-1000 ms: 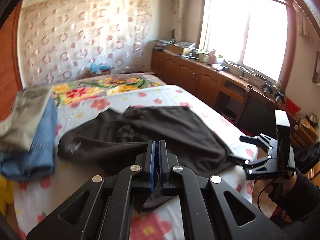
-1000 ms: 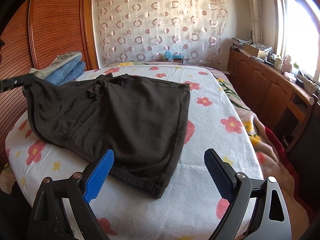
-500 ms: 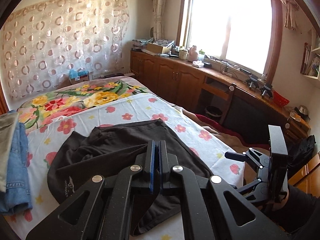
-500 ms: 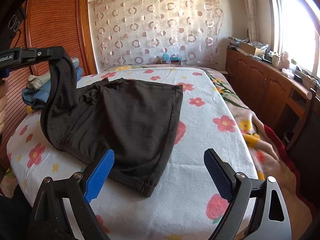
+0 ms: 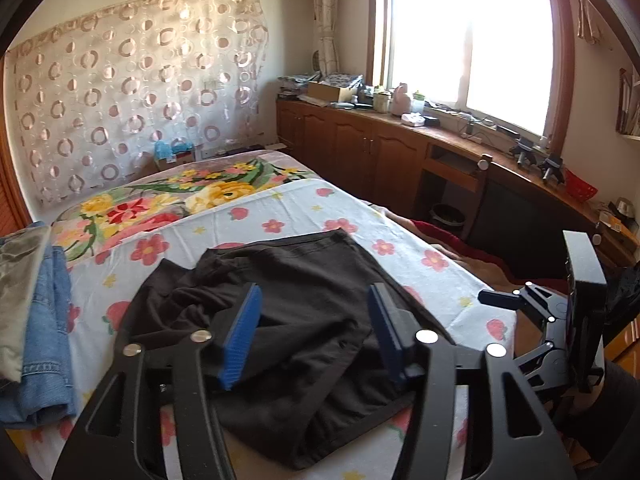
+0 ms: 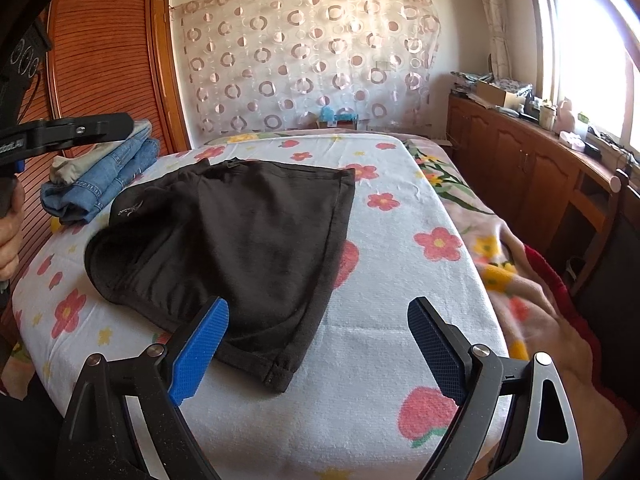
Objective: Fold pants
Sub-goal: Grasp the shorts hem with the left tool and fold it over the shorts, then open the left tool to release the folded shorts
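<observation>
On the bed [image 6: 400, 312], we hold both the left gripper [image 5: 316, 332] and the right gripper [image 6: 316, 344] spread wide and empty over the dark pants [image 6: 240, 240], doubled over once but rumpled, with tidier folds left to make.

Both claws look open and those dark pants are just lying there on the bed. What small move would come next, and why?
Probably the right gripper eases forward and closes on the near hem of the black pants. Its jaws stand open just above that edge, the left gripper is open too, and the pants lie loose and rumpled on the bed.
</observation>
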